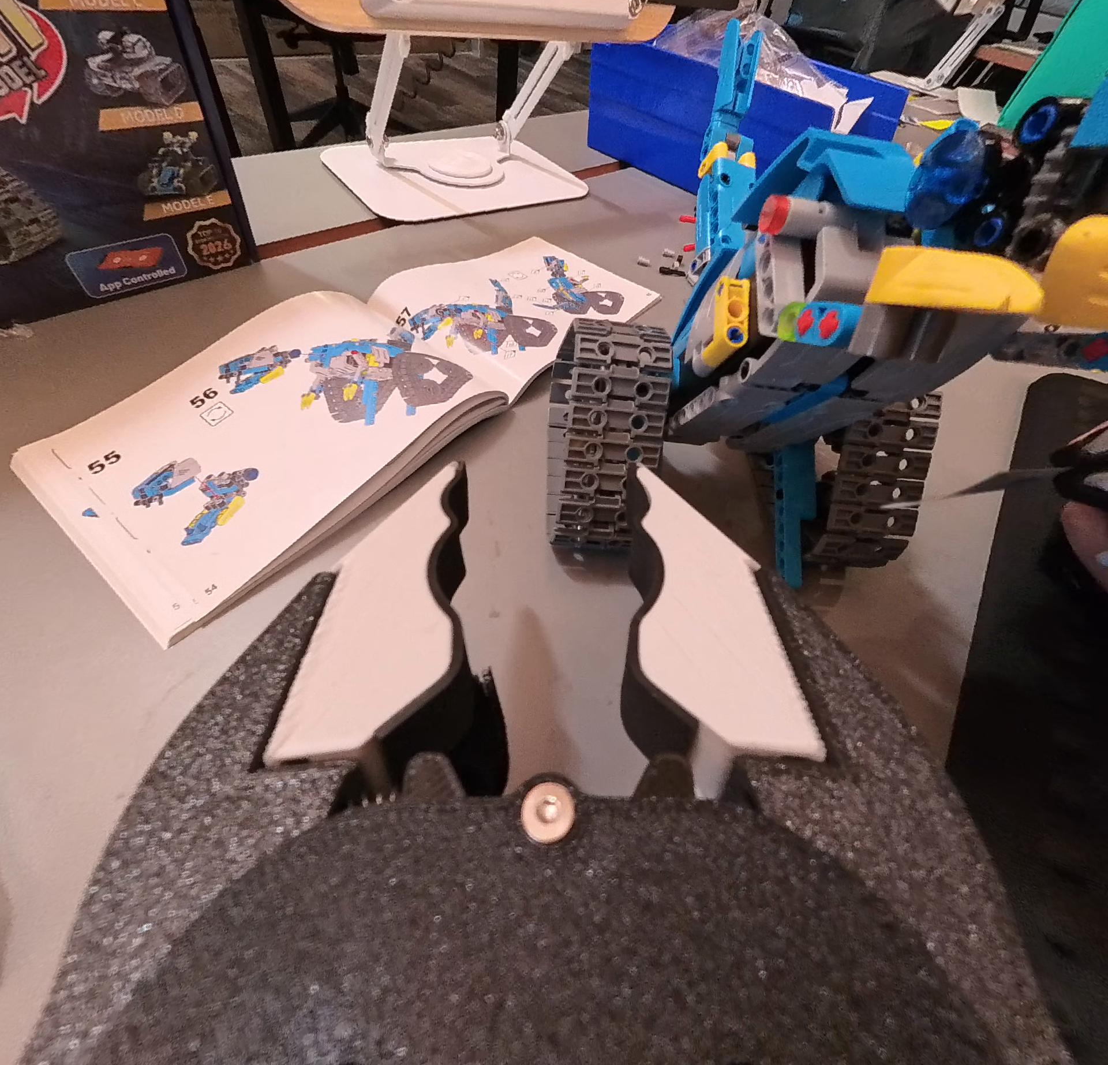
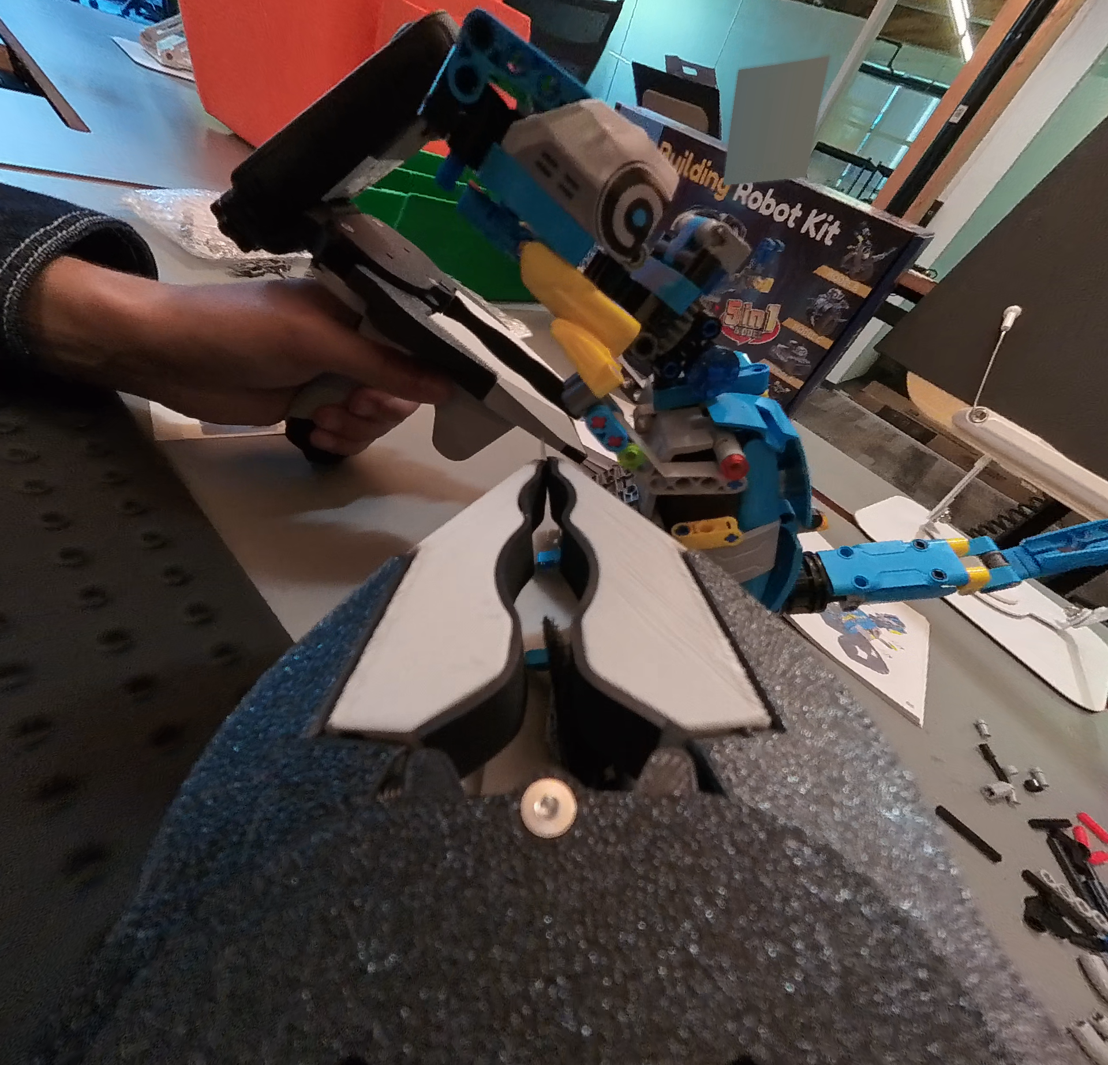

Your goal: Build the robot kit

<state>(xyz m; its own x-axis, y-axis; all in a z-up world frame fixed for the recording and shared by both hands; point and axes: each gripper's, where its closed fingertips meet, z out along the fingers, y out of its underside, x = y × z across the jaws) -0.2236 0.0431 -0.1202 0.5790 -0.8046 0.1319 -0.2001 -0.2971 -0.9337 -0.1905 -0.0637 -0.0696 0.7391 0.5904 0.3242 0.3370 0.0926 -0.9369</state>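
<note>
A blue, grey and yellow brick-built robot model (image 1: 839, 292) on grey tracks (image 1: 605, 436) stands on the grey table (image 1: 90, 706). My left gripper (image 1: 548, 484) is open and empty, with its right finger tip beside the near track. In the right wrist view a hand holds the left gripper (image 2: 575, 442), which points at the model's (image 2: 707, 436) middle. My right gripper (image 2: 548, 472) has its tips closed together just in front of the model. A small blue piece (image 2: 547, 559) shows in the gap between its fingers. The model's blue arm (image 2: 899, 568) sticks out to the right.
An open instruction booklet (image 1: 270, 436) lies left of the model, with a dark kit box (image 1: 120, 136), a white stand (image 1: 455, 178) and a blue bin (image 1: 659, 112) behind. Loose small parts (image 2: 1055, 856) lie at right. A black perforated mat (image 2: 90, 556), an orange box (image 2: 288, 46) and a green bin (image 2: 431, 214) are at left.
</note>
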